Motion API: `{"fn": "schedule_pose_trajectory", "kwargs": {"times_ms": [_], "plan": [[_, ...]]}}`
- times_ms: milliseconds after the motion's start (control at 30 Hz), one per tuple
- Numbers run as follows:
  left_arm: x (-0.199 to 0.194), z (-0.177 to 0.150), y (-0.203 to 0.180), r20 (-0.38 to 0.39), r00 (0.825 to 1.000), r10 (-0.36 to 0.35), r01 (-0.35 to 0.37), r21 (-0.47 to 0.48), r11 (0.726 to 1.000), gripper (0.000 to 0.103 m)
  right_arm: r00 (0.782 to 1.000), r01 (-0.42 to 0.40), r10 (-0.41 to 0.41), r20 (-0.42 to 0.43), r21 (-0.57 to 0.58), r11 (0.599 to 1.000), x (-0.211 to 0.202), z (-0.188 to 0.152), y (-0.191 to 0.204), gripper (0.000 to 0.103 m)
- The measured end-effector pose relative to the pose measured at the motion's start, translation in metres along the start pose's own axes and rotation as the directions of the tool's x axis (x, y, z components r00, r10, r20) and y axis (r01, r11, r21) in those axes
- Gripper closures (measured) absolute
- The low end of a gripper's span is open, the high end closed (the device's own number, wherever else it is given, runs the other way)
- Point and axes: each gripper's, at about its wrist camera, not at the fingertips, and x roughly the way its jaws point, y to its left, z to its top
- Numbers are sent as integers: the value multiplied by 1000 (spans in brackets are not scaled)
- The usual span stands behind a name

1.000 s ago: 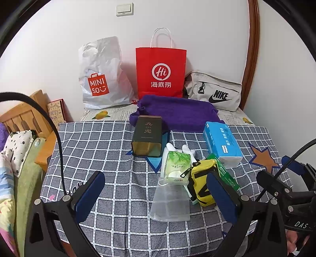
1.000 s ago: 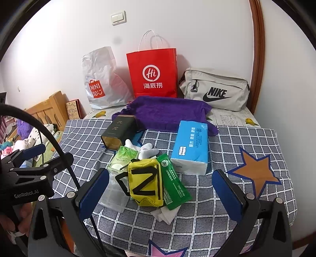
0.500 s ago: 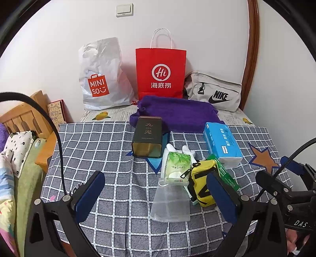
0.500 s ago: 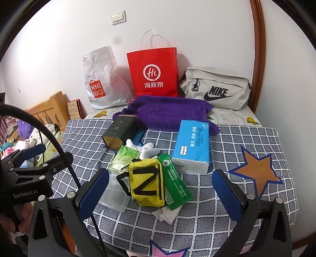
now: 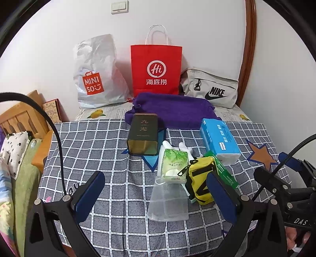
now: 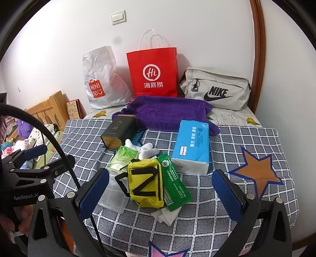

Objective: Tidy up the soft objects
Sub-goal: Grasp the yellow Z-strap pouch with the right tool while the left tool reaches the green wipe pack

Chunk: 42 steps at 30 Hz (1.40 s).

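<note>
Both grippers, left gripper (image 5: 156,193) and right gripper (image 6: 160,187), are wide open and hold nothing. The yellow pouch (image 6: 146,184) lies on the checked cloth (image 6: 227,142), between the right fingers, beside the green packet (image 6: 174,182).

This is a home bedroom: a wooden bed frame (image 5: 18,118) with patterned bedding (image 5: 11,154) and a plush toy (image 6: 24,126) stands at the left, beside a table under a grey checked cloth (image 5: 94,142) with star patches. Against the white wall lean 2 shopping bags, a white MINISO bag (image 5: 94,75) and a red paper bag (image 5: 156,69), next to a grey Nike pouch (image 5: 211,89), with a light switch (image 5: 119,7) above them
</note>
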Motion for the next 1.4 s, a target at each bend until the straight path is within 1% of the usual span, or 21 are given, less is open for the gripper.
{"fn": "schedule_pose_trajectory", "kwargs": {"times_ms": [133, 267, 400, 500, 600, 667, 800, 900, 1067, 1167, 1200, 1267, 1300, 1333, 1400], "plan": [[6, -2, 4, 5, 1000, 17, -17, 5, 1000, 0, 1000, 10, -10, -1, -2, 1000, 3, -1, -3, 0], [19, -5, 14, -16, 999, 46, -46, -18, 999, 0, 999, 29, -29, -32, 7, 1000, 17, -6, -14, 0], [37, -10, 24, -55, 997, 51, -53, -36, 998, 0, 994, 26, -21, -105, 40, 999, 43, -19, -27, 0], [49, -14, 32, -81, 995, 52, -56, -51, 997, 0, 990, 2, 8, -142, 70, 998, 62, -30, -30, 1], [59, -19, 40, -104, 993, 54, -61, -69, 996, 0, 987, -18, 25, -156, 51, 999, 78, -40, -21, 1], [66, -20, 47, -128, 990, 52, -63, -82, 995, 0, 986, -28, 31, -166, 19, 999, 87, -44, -11, 1], [74, -22, 57, -144, 988, 58, -74, -106, 992, 0, 980, -51, 41, -192, -45, 998, 110, -50, 11, 1], [80, -23, 63, -159, 986, 53, -71, -115, 991, 0, 978, -29, 15, -210, -62, 998, 125, -51, 21, 1], [90, -24, 68, -176, 983, 50, -72, -123, 990, 0, 977, -28, 15, -214, -56, 998, 140, -49, 27, 1], [98, -23, 70, -186, 982, 40, -64, -130, 989, 0, 975, 17, -33, -220, -74, 997, 152, -48, 30, 1], [99, -23, 69, -188, 981, 37, -63, -130, 989, 0, 975, 32, -50, -217, -85, 996, 156, -48, 32, 3], [102, -23, 68, -190, 981, 26, -51, -125, 991, 0, 978, 31, -51, -204, -99, 995, 156, -50, 33, 13], [104, -23, 67, -190, 982, 24, -48, -121, 991, 0, 981, 18, -41, -191, -117, 993, 154, -50, 35, 24], [105, -23, 67, -190, 982, 23, -46, -118, 992, 0, 982, 14, -38, -186, -133, 991, 151, -50, 37, 29], [108, -23, 65, -190, 982, 8, -30, -116, 993, 0, 982, -5, -21, -188, -141, 990, 145, -48, 36, 32]]}}
